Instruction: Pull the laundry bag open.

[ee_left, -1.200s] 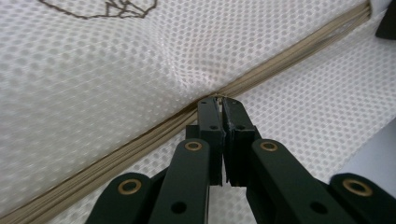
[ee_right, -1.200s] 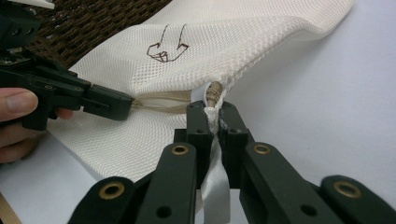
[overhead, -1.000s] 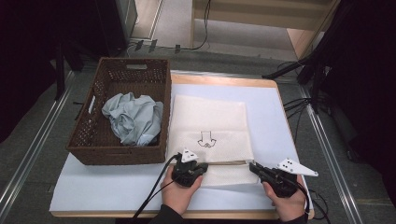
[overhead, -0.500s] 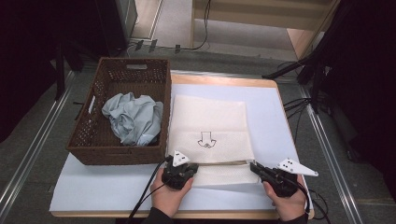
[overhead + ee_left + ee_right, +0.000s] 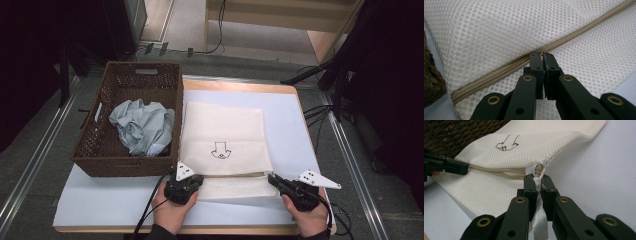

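A cream mesh bag (image 5: 222, 135) with a drawn arrow (image 5: 218, 150) lies flat on the table, its beige zipper (image 5: 499, 70) along the near edge. My left gripper (image 5: 196, 180) sits at the bag's near left part. Its jaws (image 5: 542, 53) are shut on the zipper pull. My right gripper (image 5: 272, 178) holds the bag's near right corner, shut on a white fabric tab (image 5: 539, 220) just below the zipper's end (image 5: 538, 167). In the right gripper view the zipper tapes part between the left gripper (image 5: 454, 166) and my right jaws (image 5: 537, 177).
A brown wicker basket (image 5: 100, 155) stands left of the bag and holds a crumpled pale blue cloth (image 5: 142, 125). The light blue table top (image 5: 100, 205) has bare room at its near left and along its right side. Cables trail off the near edge.
My left gripper has slid left along the bag's near edge with the zipper pull. The right gripper has stayed at the corner.
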The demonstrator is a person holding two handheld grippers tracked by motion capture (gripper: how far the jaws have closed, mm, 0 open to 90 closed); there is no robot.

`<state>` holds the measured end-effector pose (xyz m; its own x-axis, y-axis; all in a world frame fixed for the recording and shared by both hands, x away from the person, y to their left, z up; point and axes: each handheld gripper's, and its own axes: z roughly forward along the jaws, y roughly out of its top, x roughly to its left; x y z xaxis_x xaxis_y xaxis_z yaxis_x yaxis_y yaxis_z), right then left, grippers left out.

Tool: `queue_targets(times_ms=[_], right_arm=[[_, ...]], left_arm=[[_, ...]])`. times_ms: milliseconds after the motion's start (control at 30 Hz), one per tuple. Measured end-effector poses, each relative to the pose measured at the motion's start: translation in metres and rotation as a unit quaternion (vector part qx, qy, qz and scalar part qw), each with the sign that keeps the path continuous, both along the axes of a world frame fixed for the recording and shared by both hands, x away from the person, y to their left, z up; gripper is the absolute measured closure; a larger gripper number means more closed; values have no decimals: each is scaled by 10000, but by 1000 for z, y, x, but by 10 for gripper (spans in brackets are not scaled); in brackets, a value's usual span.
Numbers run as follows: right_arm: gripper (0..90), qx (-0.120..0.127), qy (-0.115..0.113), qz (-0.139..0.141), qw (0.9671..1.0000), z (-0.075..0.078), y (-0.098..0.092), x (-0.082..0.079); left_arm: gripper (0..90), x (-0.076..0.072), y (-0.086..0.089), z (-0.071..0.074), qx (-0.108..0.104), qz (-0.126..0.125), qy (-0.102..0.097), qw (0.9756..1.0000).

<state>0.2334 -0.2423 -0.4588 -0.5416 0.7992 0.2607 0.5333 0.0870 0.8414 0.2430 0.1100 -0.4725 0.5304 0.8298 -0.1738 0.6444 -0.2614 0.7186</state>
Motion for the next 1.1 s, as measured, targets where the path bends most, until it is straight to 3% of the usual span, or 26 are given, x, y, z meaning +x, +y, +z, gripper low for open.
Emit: queue_targets(times_ms=[267,533,733,1100], right_arm=[[866,22,-13,-5,10000,0,-1,1],[866,-8,-13,12,10000,0,0,0],[866,-5,-2,-13,10000,-1,-1,1],[866,-15,26,-20,10000,-2,-2,2]], left_arm=[[881,-3,7,1,268,91,-113,9995],[880,-7,14,1,282,66,-149,9995],[881,-8,26,2,402,241,-180,9987],[881,-10,38,2,351,374,-179,9985]])
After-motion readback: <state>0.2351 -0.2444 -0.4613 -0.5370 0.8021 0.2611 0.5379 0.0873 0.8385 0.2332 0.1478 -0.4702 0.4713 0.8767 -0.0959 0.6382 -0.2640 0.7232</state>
